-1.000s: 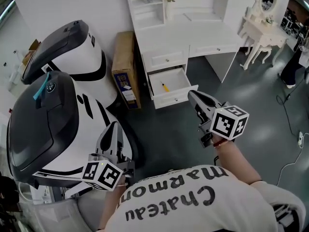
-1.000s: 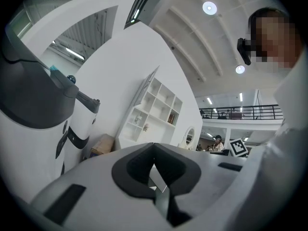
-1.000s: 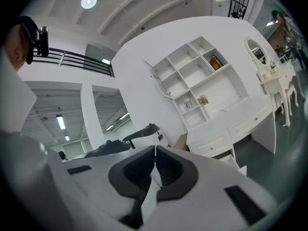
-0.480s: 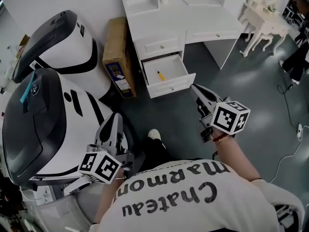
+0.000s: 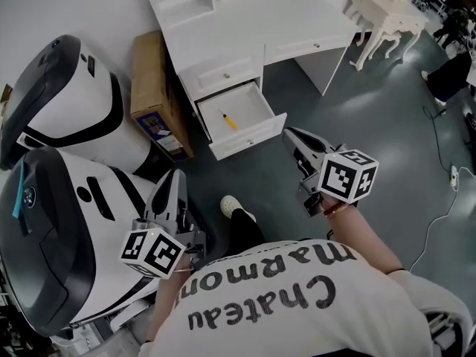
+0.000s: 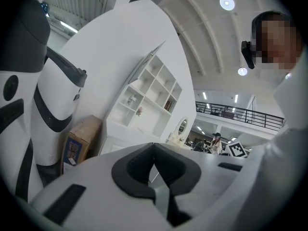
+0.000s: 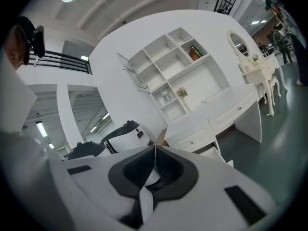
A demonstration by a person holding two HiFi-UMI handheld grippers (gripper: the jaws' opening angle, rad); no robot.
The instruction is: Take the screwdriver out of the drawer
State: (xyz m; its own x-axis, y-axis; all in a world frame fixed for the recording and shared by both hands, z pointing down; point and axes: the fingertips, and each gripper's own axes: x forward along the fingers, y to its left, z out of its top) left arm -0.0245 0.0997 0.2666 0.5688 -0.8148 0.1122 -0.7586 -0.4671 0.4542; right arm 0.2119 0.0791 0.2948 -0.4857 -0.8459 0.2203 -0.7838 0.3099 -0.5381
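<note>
Screwdriver, yellow handle, lies loose on the floor of the open drawer, slanted, toward the drawer's left half, nothing touching it. The drawer is pulled out of the white desk, under a second, shut drawer. Right gripper hangs just outside the drawer's front right corner, tips aimed toward it, not touching; in the right gripper view its jaws are pressed together with nothing between them. Left gripper is well apart from the drawer, low on the left beside a big white-and-black machine; its jaws also meet at the tips, empty. Cardboard box leans between the desk's left side and a second white-and-black machine. The person's shoe is on the dark grey floor below the drawer. White vanity table stands at the upper right.
</note>
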